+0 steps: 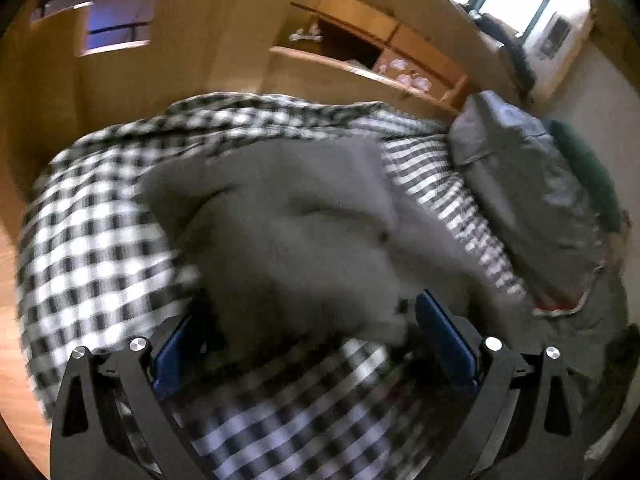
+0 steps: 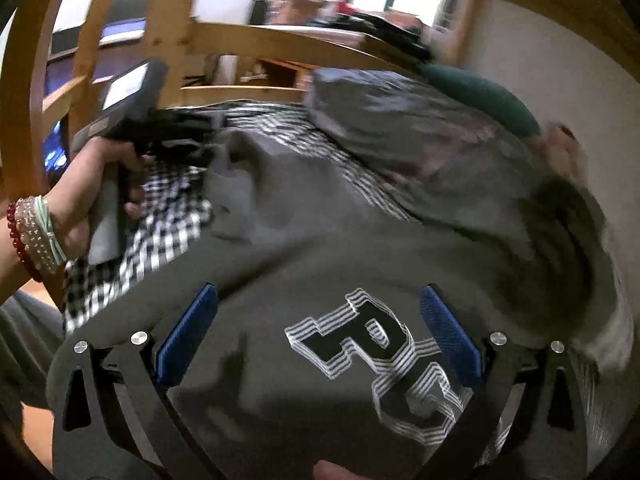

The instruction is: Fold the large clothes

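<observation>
Left wrist view: the grey sweatshirt is seen bunched on the checked bedcover, and the left gripper is spread wide at six o'clock, nothing pinched. From the right wrist, the right gripper is parted too, held over the printed letters; the left hand is caught at nine o'clock.

The left gripper is hovering, jaws apart, over a rumpled grey sweatshirt lying on a black-and-white checked bedcover.
</observation>
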The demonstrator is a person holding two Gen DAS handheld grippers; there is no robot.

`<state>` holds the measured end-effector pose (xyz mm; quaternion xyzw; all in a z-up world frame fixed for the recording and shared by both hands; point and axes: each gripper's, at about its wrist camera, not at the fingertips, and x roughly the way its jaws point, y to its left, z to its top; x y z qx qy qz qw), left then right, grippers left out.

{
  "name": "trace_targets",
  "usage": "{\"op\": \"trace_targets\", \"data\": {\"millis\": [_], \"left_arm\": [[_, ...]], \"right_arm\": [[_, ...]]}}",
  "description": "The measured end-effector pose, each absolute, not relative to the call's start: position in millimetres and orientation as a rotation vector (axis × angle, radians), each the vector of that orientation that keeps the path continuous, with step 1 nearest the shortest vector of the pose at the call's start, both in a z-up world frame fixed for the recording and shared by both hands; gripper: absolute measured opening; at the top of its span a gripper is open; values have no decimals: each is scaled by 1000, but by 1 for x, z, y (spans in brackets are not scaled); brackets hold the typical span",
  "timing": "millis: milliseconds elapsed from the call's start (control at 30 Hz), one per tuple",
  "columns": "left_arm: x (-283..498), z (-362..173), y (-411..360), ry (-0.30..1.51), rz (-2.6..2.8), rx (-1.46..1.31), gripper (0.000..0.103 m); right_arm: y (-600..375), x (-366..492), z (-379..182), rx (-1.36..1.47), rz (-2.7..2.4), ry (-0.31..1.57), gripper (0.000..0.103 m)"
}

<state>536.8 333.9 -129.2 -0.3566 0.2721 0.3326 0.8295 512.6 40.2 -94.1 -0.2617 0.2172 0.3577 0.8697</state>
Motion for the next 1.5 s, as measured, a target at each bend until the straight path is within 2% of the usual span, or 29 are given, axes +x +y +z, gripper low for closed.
{"op": "trace_targets", "data": {"millis": [67,100,167,200,233,267,333,367,467,533,600,667,767,967,1067,1167,1233,1333,1367,1500], "left_arm": [[529,-133,339,519,690,-828,98],[525,-134,344,482,681,-886,98],[518,-134,349,414,662,-969,97],[518,-132,349,393,657,-982,94],[518,-129,350,361,657,-991,84],[519,-131,350,346,658,-999,78],[525,-140,362,326,641,-1096,75],[524,-145,372,327,635,-1142,64],[513,-152,376,253,647,-1257,52],[513,-148,374,230,628,-1259,43],[516,-138,371,200,594,-1245,36],[519,-126,369,164,544,-1235,31],[530,-107,365,111,456,-1224,28],[556,-59,336,120,220,-1173,28],[571,-27,300,147,91,-1124,28],[566,0,243,197,-43,-1047,28],[579,12,197,243,-123,-1003,28],[589,13,136,320,-208,-963,28],[594,12,121,342,-222,-946,28],[608,-6,23,479,-286,-823,28]], "right_arm": [[69,515,-97,-621,797,404,89],[80,518,-100,-646,822,391,78],[109,524,-104,-700,925,367,74],[121,528,-106,-725,957,349,71],[130,530,-109,-748,966,342,64],[139,532,-113,-777,983,339,59],[155,538,-120,-811,1021,338,58],[162,542,-124,-823,1029,346,58],[170,552,-131,-793,1072,395,55],[174,555,-136,-780,1118,421,35],[181,555,-140,-790,1134,428,26],[188,555,-145,-815,1140,437,11],[184,558,-140,-746,1151,440,10],[120,577,-108,-490,1086,469,10],[68,579,-91,-363,1025,488,14],[17,578,-79,-267,953,502,33],[-22,574,-74,-226,872,507,62],[-86,566,-71,-159,731,511,88],[-111,561,-71,-132,679,519,91],[-189,551,-84,-76,509,577,93]]}}
